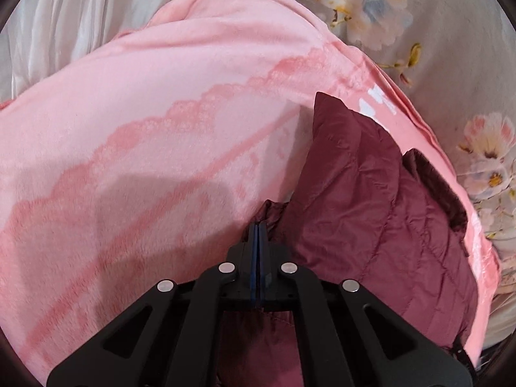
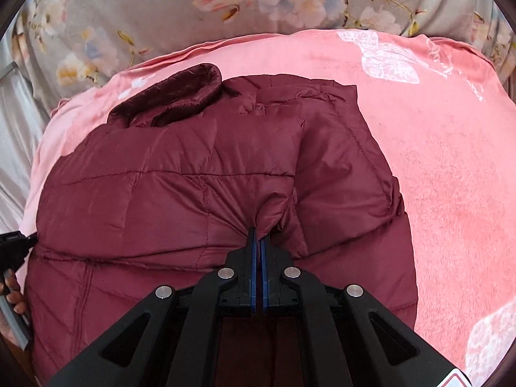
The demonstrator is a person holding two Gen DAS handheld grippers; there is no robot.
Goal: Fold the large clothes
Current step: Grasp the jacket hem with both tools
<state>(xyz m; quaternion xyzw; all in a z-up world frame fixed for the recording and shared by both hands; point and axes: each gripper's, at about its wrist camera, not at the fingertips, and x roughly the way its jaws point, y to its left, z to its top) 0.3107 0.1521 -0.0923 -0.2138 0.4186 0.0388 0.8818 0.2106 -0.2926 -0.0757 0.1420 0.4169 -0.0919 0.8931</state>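
You have a maroon quilted puffer jacket (image 2: 200,174) lying on a pink fleece blanket (image 2: 451,177), in the near middle of the bed as your right wrist camera shows it. Its shell is shiny, stitched into square panels, puffy and creased. A rolled collar or hood with a fuzzy dark lining (image 2: 174,96) sits at its far left end. In your left wrist view the same jacket (image 1: 364,200) lies to the right, 1 pointed corner standing up toward the far side.

Your right gripper (image 2: 258,235) has its 2 fingers pressed almost together on a pinched ridge of the jacket's fabric, which bunches up between the blue pads. Your left gripper (image 1: 257,225) is also fully closed, with its tips at a crumpled maroon edge of the jacket; whether fabric sits between those pads you cannot tell from here.

The blanket carries white butterfly prints (image 2: 383,54) and a line of pale script beside them, too faint to read. In the left view it shows darker pink lace-pattern bands (image 1: 193,113).

Beyond the blanket lies a grey floral bedsheet (image 2: 145,16) with white and yellow flowers, and pale curtain-like cloth (image 1: 74,16) hangs at the far left. At the left edge of the right view, your other hand (image 2: 13,293) grips its tool's handle. Nothing lies on top of the jacket.
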